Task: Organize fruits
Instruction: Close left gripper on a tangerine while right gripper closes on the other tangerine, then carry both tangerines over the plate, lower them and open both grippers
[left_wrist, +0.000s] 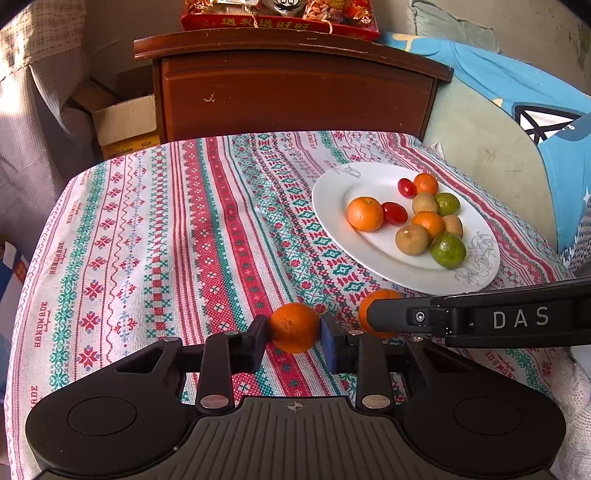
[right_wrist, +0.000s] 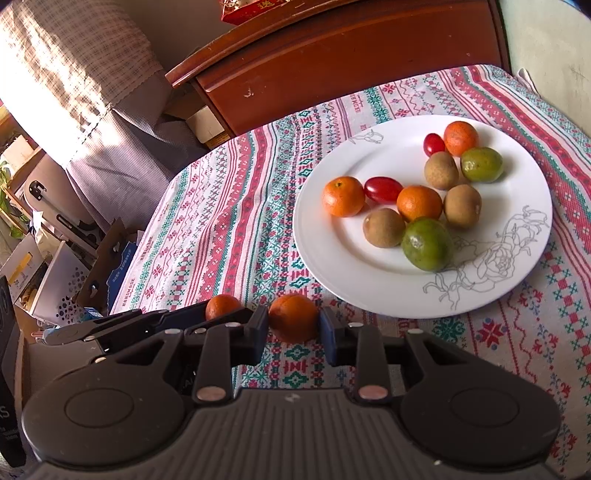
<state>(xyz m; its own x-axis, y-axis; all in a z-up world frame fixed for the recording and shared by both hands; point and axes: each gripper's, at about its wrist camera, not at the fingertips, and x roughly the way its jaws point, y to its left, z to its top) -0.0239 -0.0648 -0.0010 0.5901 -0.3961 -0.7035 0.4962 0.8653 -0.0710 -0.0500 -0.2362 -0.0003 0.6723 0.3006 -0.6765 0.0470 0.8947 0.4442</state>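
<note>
Mandarins: left gripper (left_wrist: 294, 328) fingers clamp one (left_wrist: 294, 326) (round, axis unclear); right gripper (right_wrist: 293, 325) fingers clamp another (right_wrist: 293, 322).

1. The tablecloth (left_wrist: 155, 236) is woven cloth, matt, its pattern looking cross-stitched.
2. The plate (right_wrist: 332, 258) is smooth, glossy white ceramic by the look of it, with fine grey line drawings.
3. The cabinet (left_wrist: 295, 99) is varnished reddish wood, slightly shiny, scuffed in spots.
4. The left gripper (left_wrist: 294, 328) is matt black plastic with small bright metal rivets.
5. The mandarin (left_wrist: 294, 326) shows dimpled, faintly shiny peel.
6. The cherry tomatoes (right_wrist: 383, 189) are slick and glossy.
7. The cardboard box (left_wrist: 125, 122) is dull paperboard.
</note>
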